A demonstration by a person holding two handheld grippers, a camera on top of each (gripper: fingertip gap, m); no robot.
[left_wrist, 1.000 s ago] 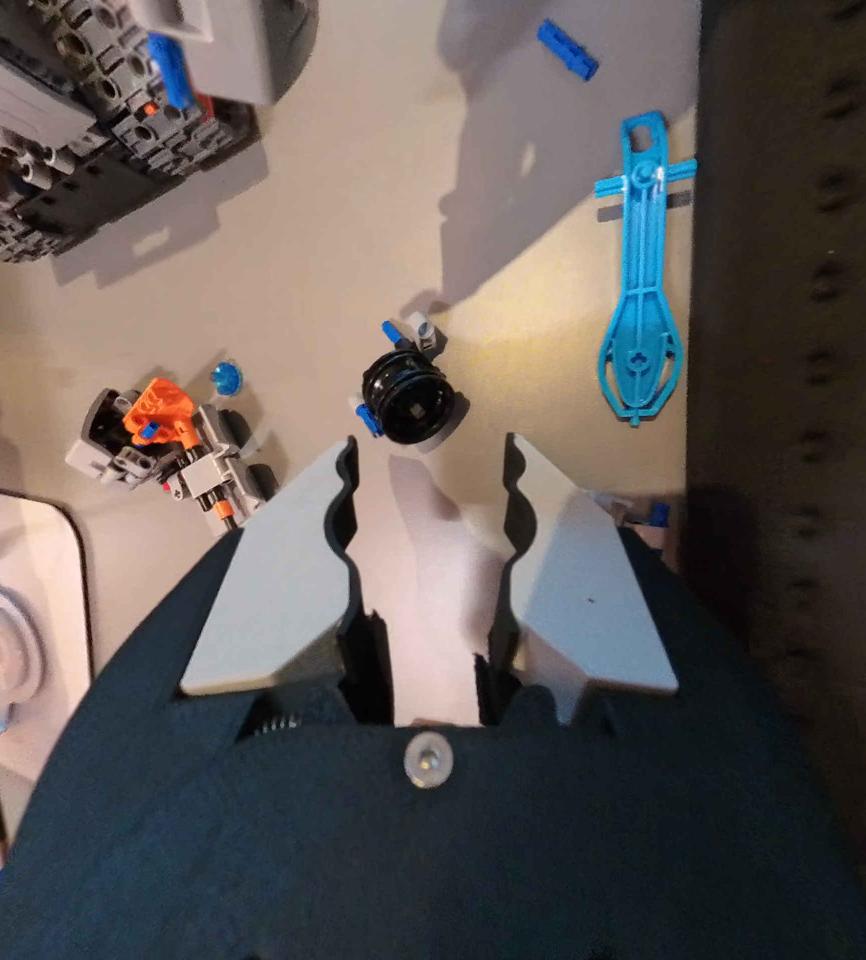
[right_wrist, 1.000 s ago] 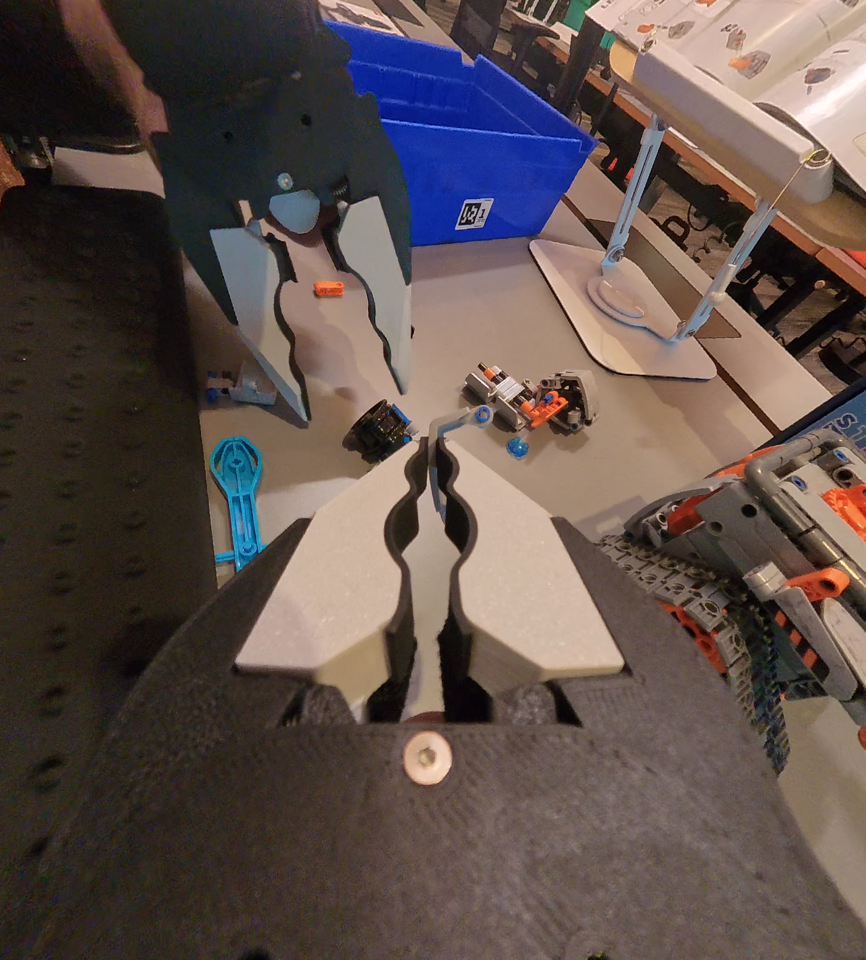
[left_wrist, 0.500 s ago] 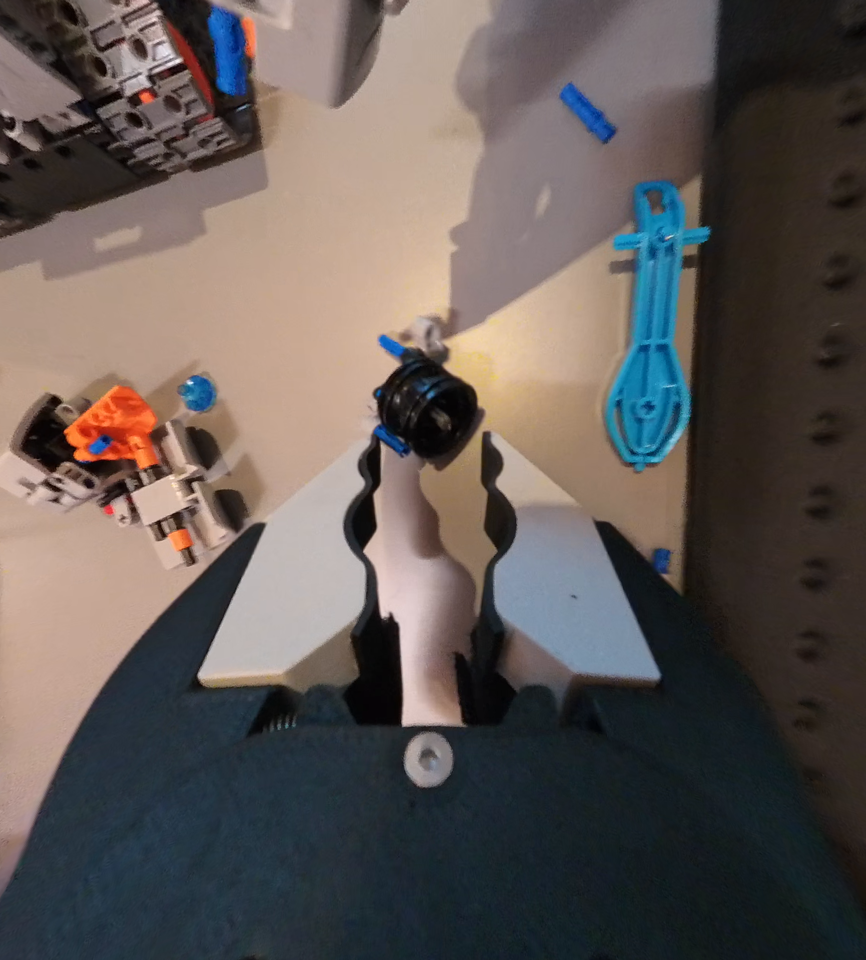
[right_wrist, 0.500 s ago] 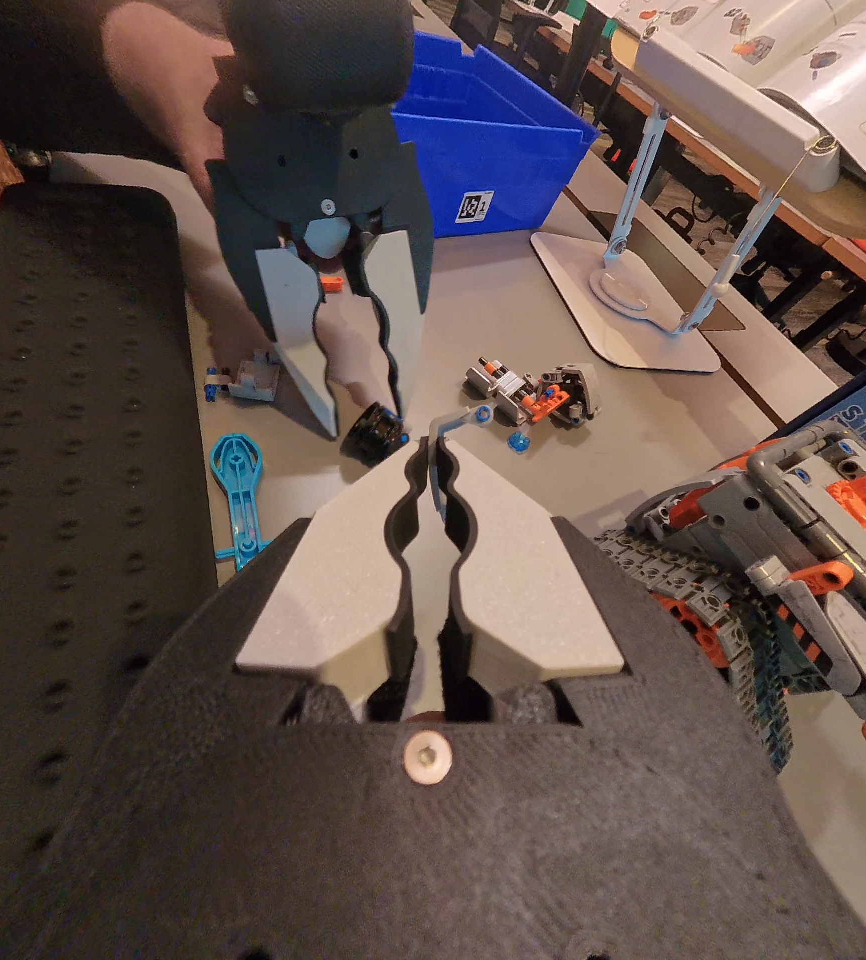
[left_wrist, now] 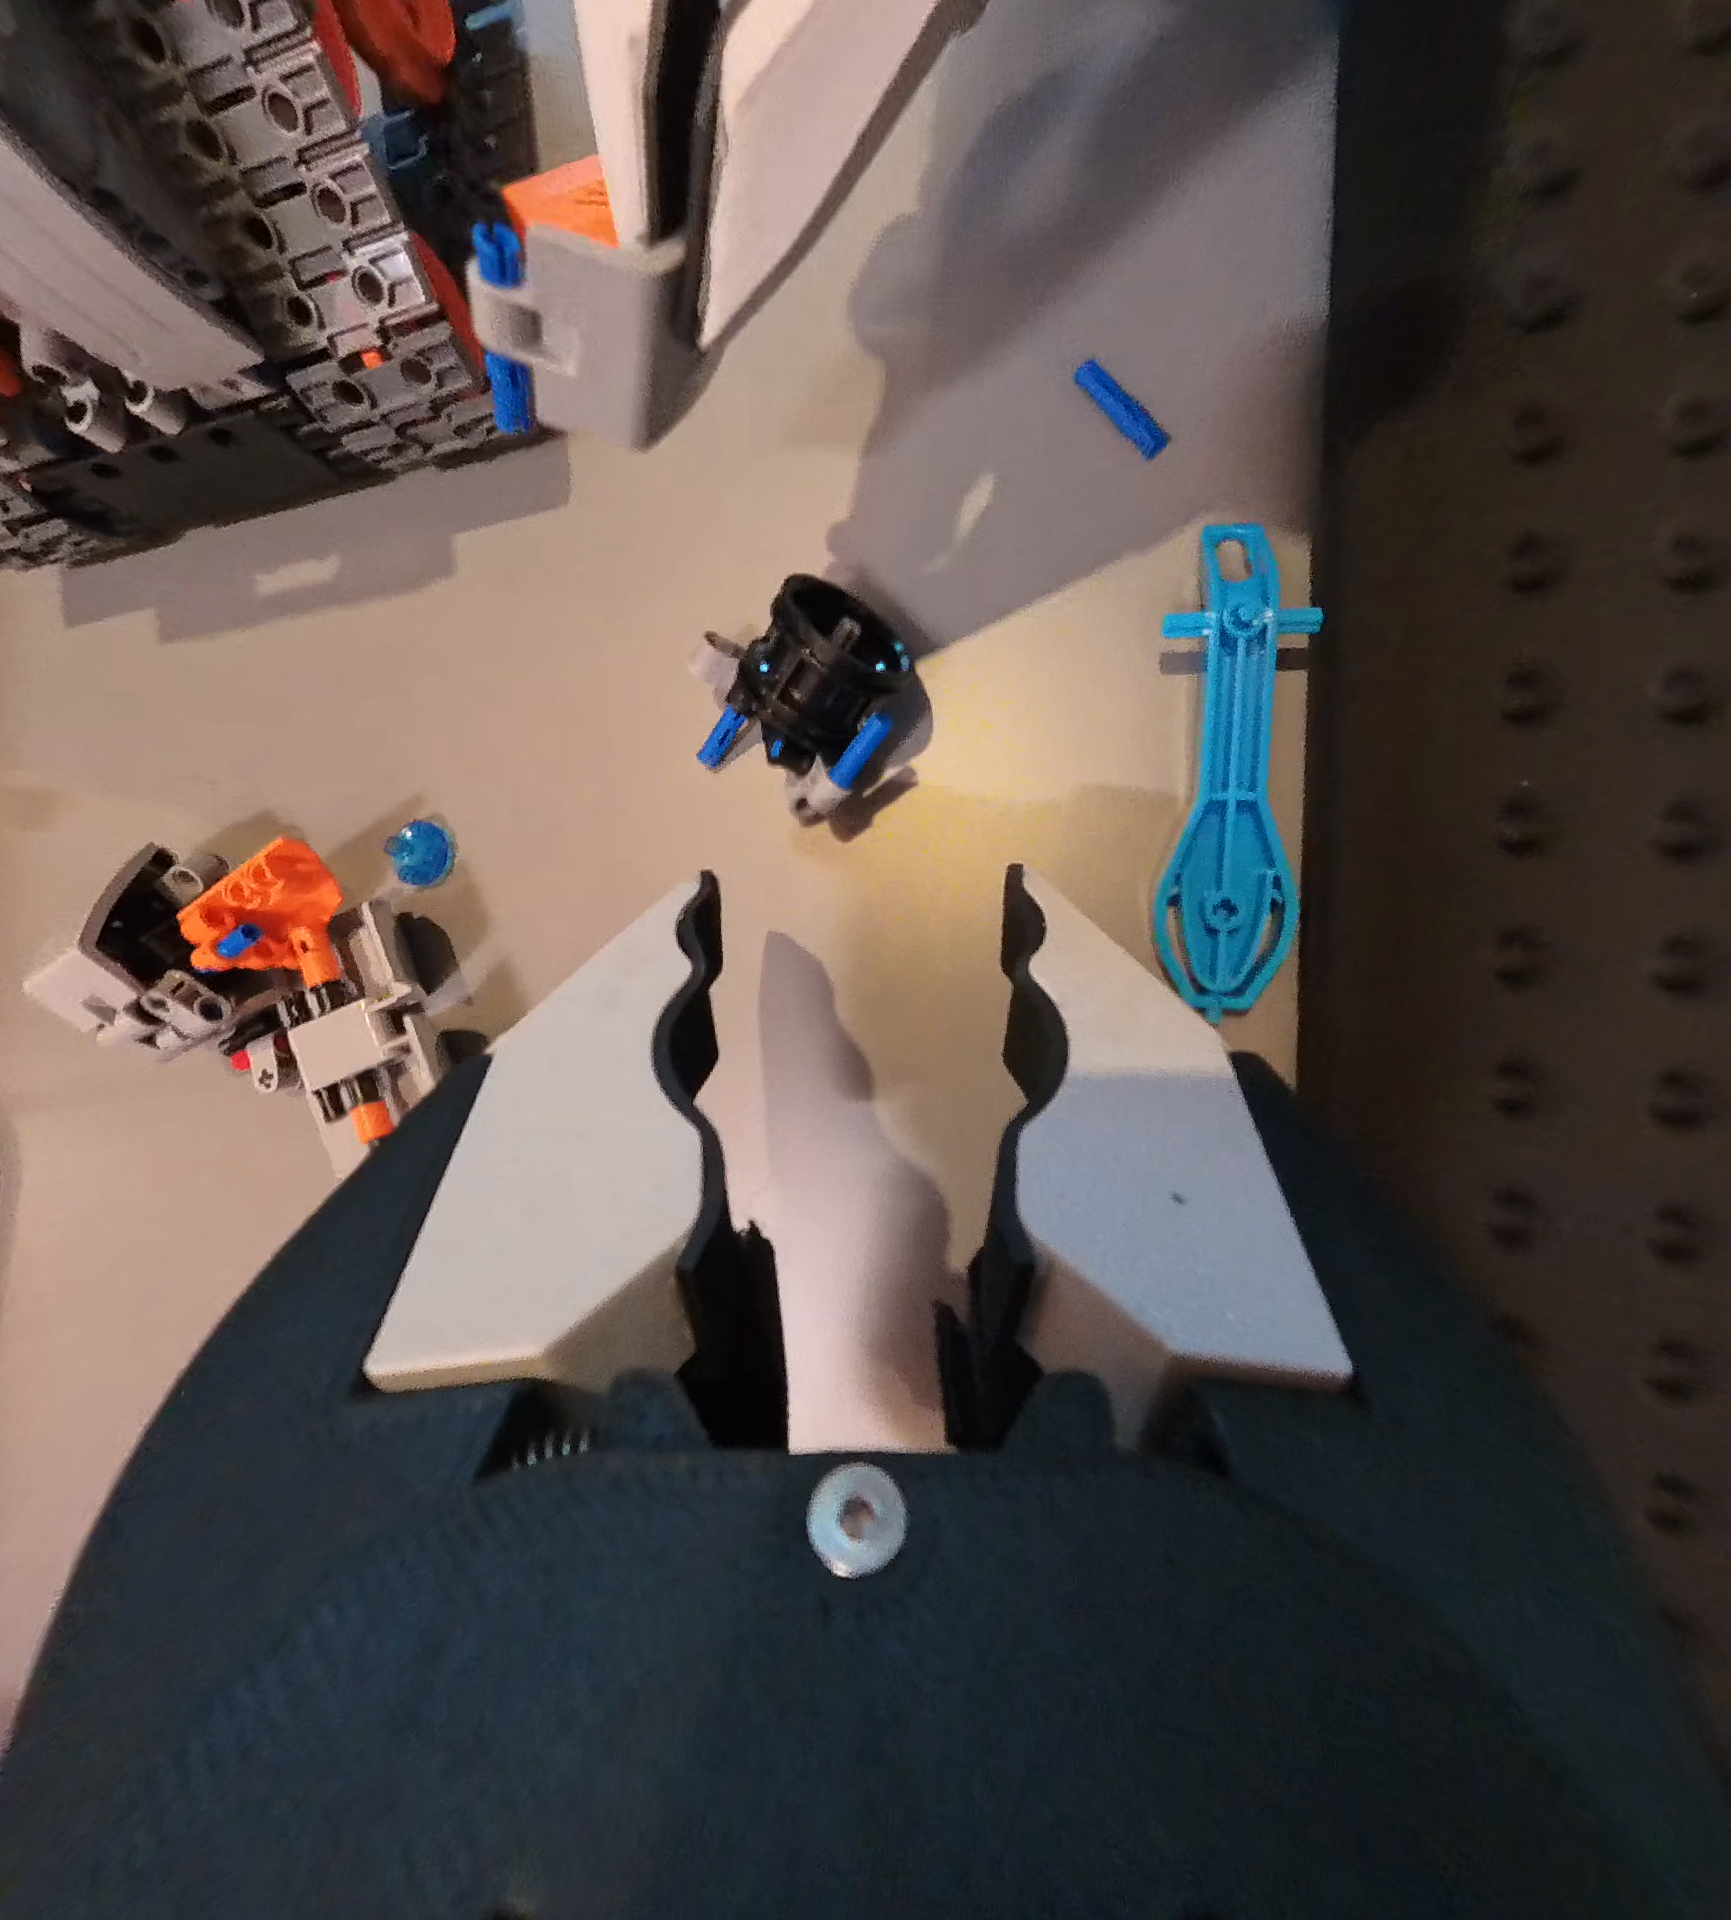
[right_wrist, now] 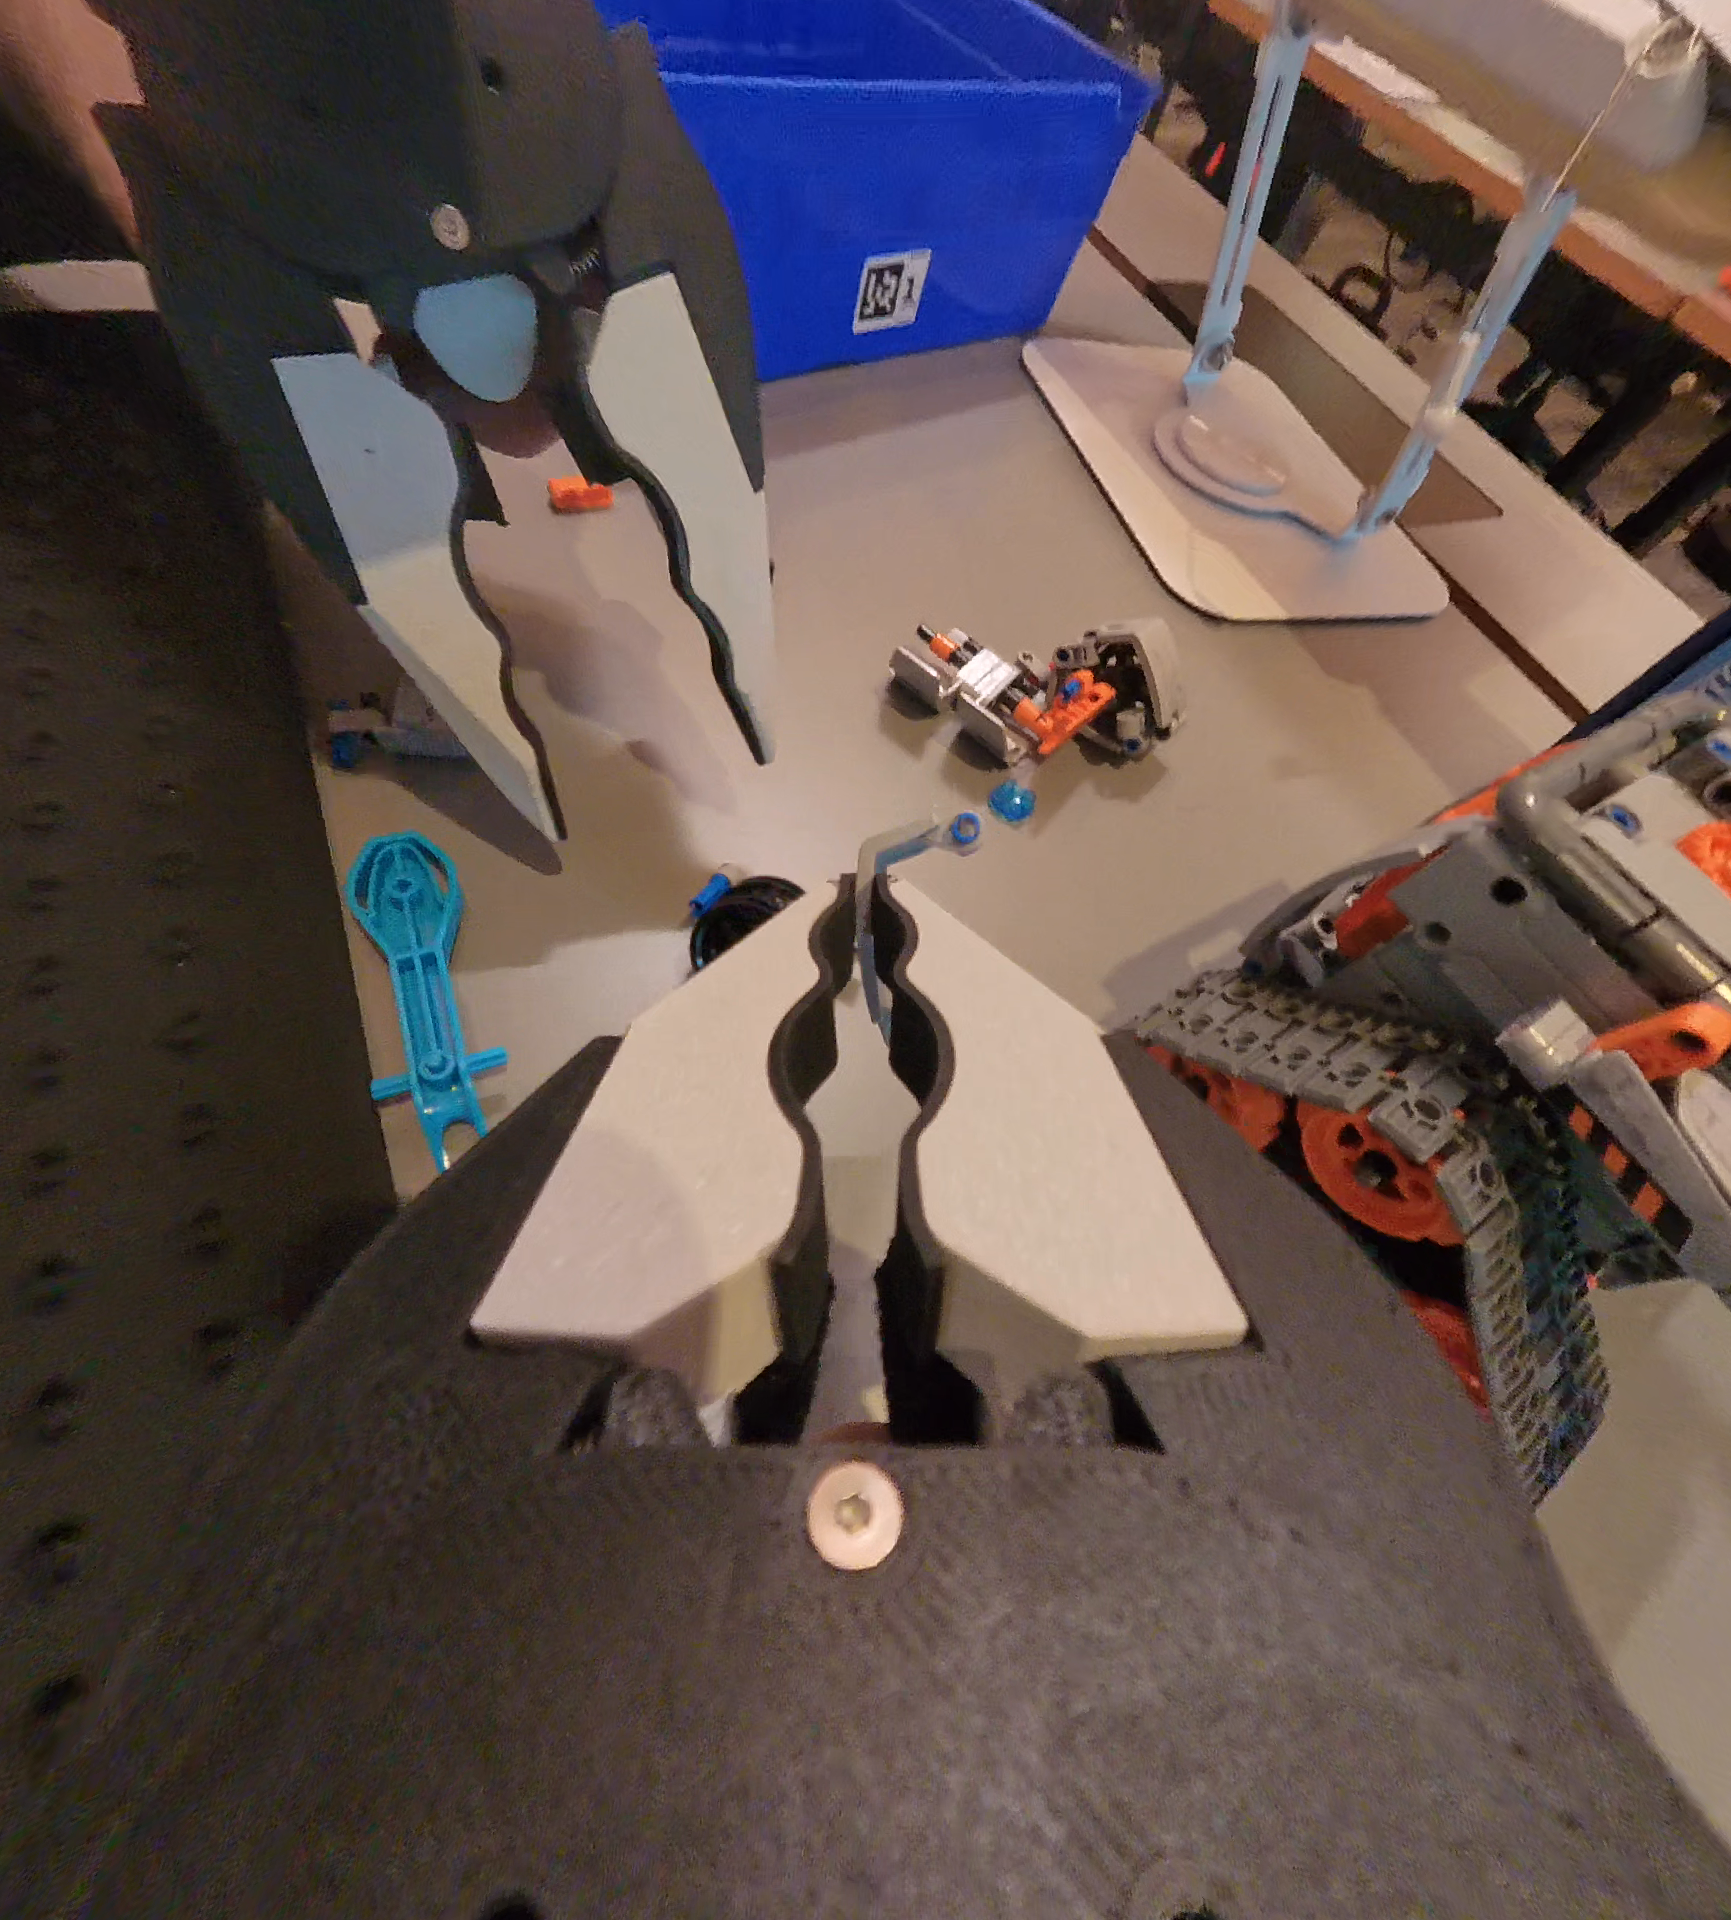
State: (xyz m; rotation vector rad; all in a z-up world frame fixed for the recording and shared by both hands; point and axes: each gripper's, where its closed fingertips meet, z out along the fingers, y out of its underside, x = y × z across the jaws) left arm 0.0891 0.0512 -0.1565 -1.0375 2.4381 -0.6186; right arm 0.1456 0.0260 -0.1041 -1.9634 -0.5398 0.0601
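My left gripper (left_wrist: 859,883) is open and empty above the tan table (left_wrist: 580,727). A black wheel piece with blue pins (left_wrist: 819,675) lies on the table a little beyond its fingertips, apart from them. My right gripper (right_wrist: 866,894) is shut on a thin grey bent piece (right_wrist: 897,847) with a blue ring at its far end. In the right wrist view the left gripper (right_wrist: 658,790) hangs open over the table, and the black wheel piece (right_wrist: 736,914) is half hidden behind my right gripper's left finger.
A light blue flat tool (left_wrist: 1225,790) lies by a black dotted mat (left_wrist: 1588,831). A small grey and orange assembly (left_wrist: 258,987) and a blue stud (left_wrist: 419,852) lie left. A tracked grey and orange vehicle (right_wrist: 1463,1039), a blue bin (right_wrist: 892,156) and a white stand base (right_wrist: 1235,488) ring the table. Left tips to right tips: about 9 cm.
My left gripper narrowed around the black wheel piece, then opened and drew back. The wheel piece has turned and lies farther off. My right gripper moved closer, still shut on the grey piece.
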